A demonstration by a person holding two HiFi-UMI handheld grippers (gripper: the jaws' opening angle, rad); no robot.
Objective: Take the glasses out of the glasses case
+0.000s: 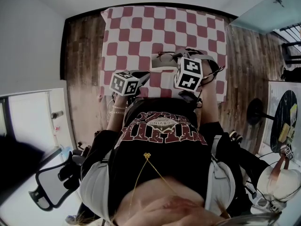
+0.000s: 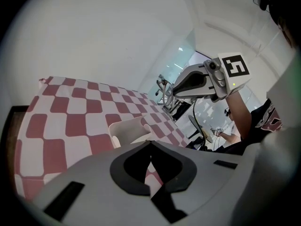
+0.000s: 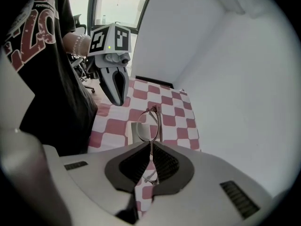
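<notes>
The thin metal-framed glasses hang in the air above the checked cloth, and my right gripper is shut on one of their arms. Below them the white glasses case lies open on the cloth. In the head view the glasses sit just over the case, at the tip of the right gripper. My left gripper is shut with nothing in it and hovers short of the case. From there I see the right gripper raised, the glasses dangling from it.
A red-and-white checked cloth covers the table, with dark wood showing on both sides. An office chair stands at the lower left. A white wall lies beyond the table's far edge.
</notes>
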